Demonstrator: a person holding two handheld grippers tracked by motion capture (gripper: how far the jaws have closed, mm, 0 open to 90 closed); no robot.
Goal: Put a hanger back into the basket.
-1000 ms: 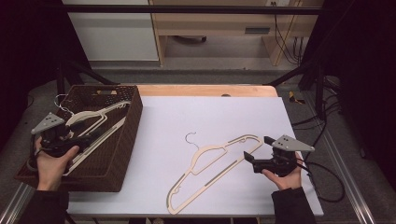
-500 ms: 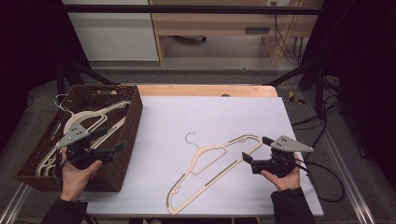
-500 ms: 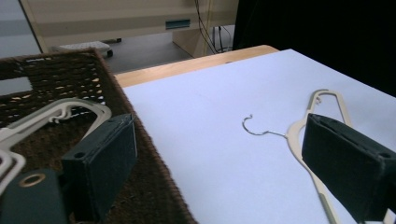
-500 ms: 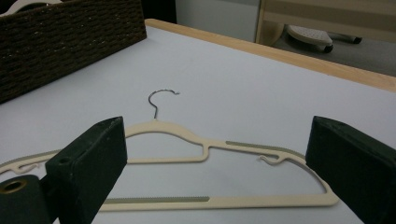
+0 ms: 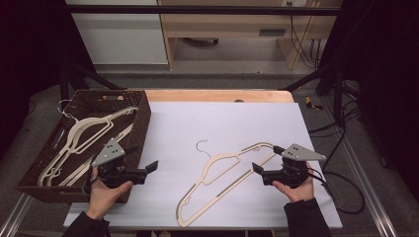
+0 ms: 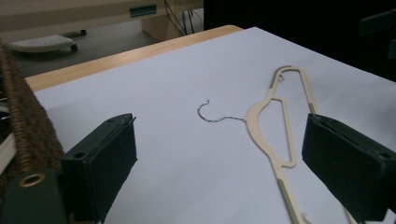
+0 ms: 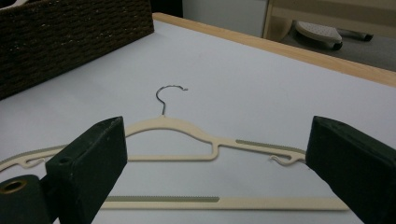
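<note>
One cream plastic hanger [image 5: 225, 185] with a thin wire hook lies flat on the white counter [image 5: 217, 123], hook pointing away from you, ribbed grey grip strips along its shoulders and bar. Your right tool [image 5: 258, 169], jaws wide, sits just beside its right shoulder. Your left tool [image 5: 150, 167], also wide and empty, hovers beside the brown wicker basket [image 5: 141, 116] holding more hangers.

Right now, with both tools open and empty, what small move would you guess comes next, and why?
Probably the right tool eases forward to close on the hanger lying flat on the white table. Its jaws are open and aimed at the hanger's arm, close by, while the left tool sits farther off beside the basket.
</note>
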